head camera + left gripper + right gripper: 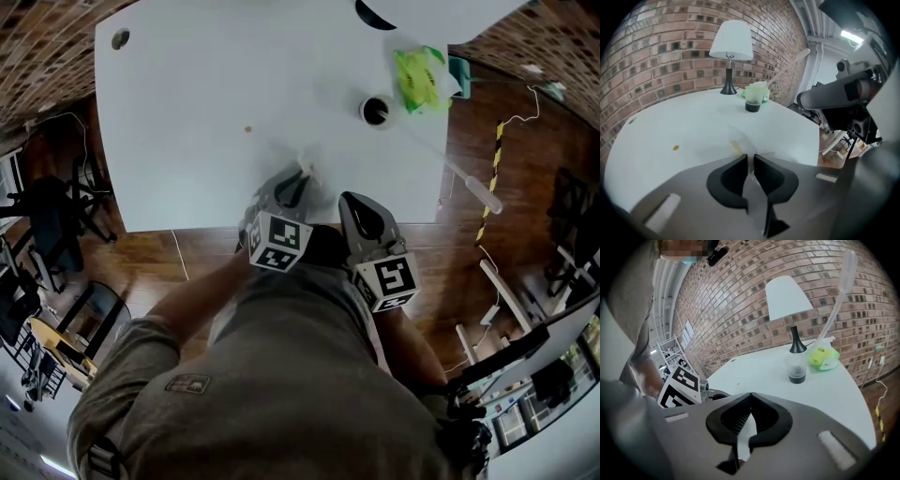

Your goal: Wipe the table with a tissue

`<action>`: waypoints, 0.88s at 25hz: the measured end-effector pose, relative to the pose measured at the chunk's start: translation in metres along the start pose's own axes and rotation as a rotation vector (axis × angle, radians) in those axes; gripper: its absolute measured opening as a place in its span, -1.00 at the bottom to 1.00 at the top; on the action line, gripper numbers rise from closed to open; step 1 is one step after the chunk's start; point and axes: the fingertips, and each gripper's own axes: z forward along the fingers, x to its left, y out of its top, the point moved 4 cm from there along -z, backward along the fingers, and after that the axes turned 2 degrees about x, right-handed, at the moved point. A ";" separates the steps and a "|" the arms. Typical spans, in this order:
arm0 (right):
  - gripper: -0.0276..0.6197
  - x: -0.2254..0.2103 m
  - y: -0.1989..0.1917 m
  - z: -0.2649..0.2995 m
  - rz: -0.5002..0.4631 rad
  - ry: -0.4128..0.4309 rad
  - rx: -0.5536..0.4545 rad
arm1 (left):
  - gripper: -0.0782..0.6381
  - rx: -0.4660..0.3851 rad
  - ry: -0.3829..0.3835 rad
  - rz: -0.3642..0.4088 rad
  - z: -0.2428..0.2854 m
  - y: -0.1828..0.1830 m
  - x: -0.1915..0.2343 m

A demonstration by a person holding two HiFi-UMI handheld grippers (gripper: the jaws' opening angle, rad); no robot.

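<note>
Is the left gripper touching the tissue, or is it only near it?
Touching. The left gripper view shows the left gripper with its jaws pinched on the tissue, which sticks out past their tips.

Bg: red brick wall (670, 51), dark wood floor (469, 159) w/ yellow-black tape strip (491, 178), black chairs (47, 225) left, white-shade lamp (731, 44), ceiling strip light (853, 36) on.

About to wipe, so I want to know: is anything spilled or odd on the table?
A small brown spot marks the otherwise white table, left of the tissue clamped in the left gripper. The cup stands upright; nothing else looks off.
</note>
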 end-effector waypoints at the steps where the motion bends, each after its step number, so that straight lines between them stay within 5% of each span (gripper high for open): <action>1: -0.88 0.000 0.001 0.000 0.000 0.004 -0.002 | -0.68 -0.002 -0.002 -0.008 -0.001 0.001 0.000; 22: -0.88 0.049 0.045 0.036 -0.127 0.120 -0.034 | -0.72 -0.099 0.206 -0.144 -0.059 0.000 0.093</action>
